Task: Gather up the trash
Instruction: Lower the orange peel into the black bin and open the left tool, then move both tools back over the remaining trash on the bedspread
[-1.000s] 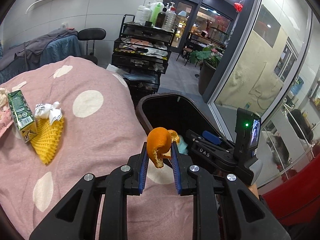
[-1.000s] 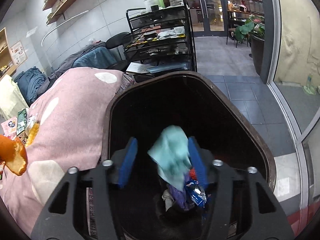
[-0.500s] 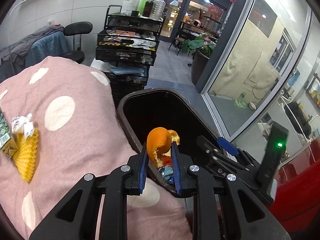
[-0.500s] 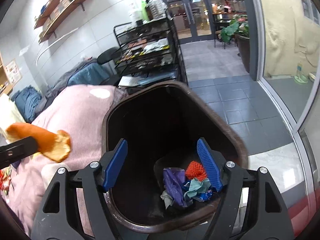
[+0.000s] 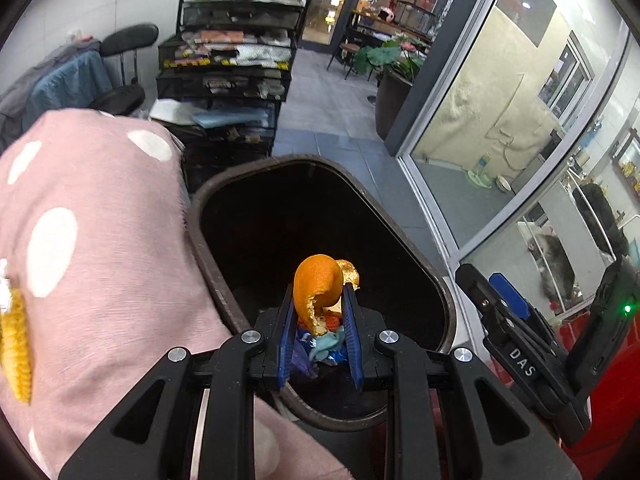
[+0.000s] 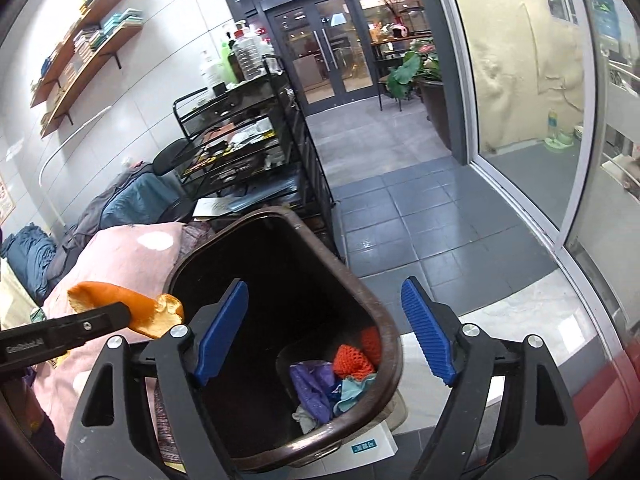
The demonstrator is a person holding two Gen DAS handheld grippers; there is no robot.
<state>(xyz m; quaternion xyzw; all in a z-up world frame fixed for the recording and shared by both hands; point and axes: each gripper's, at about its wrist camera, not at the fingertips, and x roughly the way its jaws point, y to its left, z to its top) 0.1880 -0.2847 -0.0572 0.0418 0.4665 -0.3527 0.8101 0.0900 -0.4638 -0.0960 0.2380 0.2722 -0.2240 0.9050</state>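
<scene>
My left gripper [image 5: 319, 300] is shut on a curled orange peel [image 5: 318, 288] and holds it over the mouth of a dark brown trash bin [image 5: 404, 236]. From the right wrist view the peel [image 6: 132, 308] pokes in from the left, at the bin's rim [image 6: 390, 328]. Crumpled trash [image 6: 340, 376] lies at the bin's bottom: purple, teal and orange-red pieces. My right gripper [image 6: 326, 330] hangs above the bin's right side, its jaws opening with nothing between them. It also shows in the left wrist view [image 5: 500, 300], right of the bin.
A pink blanket with white dots [image 5: 88, 248] covers the surface left of the bin, with a yellow foam net [image 5: 16, 348] on it. A black wire rack [image 5: 232, 64] stands behind the bin. Grey tiled floor [image 6: 404, 200] and glass doors [image 6: 528, 120] lie to the right.
The teal wad dropped from my right gripper into the bin, and its jaws spread wide. My left gripper carried the peel from above the blanket to over the bin.
</scene>
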